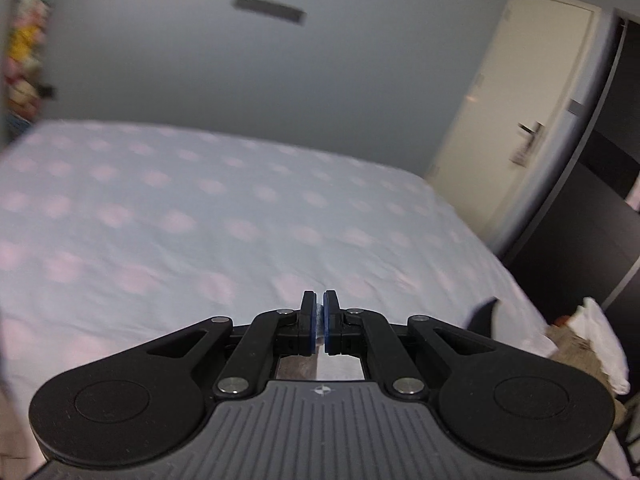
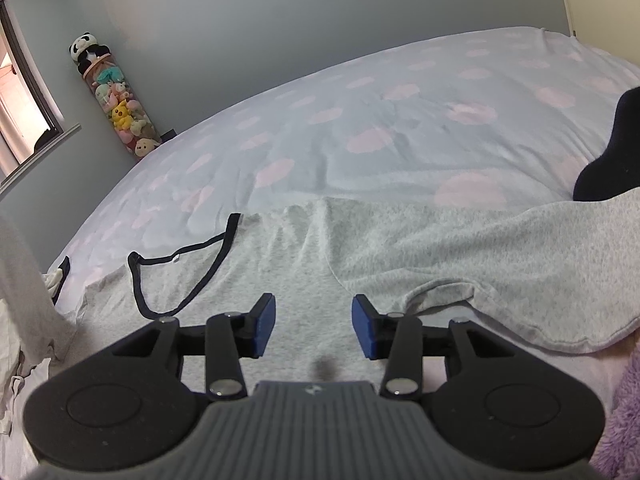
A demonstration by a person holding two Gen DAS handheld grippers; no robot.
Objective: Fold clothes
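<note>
A grey T-shirt (image 2: pixel 400 248) with a dark-trimmed neckline (image 2: pixel 180 276) lies spread on the bed. Its right part is folded over and rises toward the right edge of the right wrist view. My right gripper (image 2: pixel 313 326) hovers just above the shirt's middle, open, with nothing between its blue pads (image 2: pixel 266 322). My left gripper (image 1: pixel 319 316) is held above the bed with its jaws pressed together on a thin sliver of pale cloth, which I take for an edge of the shirt. The left wrist view is blurred and shows no more of the shirt.
The bed sheet (image 2: pixel 360 92) is pale blue with pink spots. A clear tube of plush toys (image 2: pixel 116 108) stands by a window at the far left corner. A cream door (image 1: pixel 520 120) and a dark wardrobe (image 1: pixel 592 220) are to the right. Purple fuzzy fabric (image 2: pixel 616 420) lies near right.
</note>
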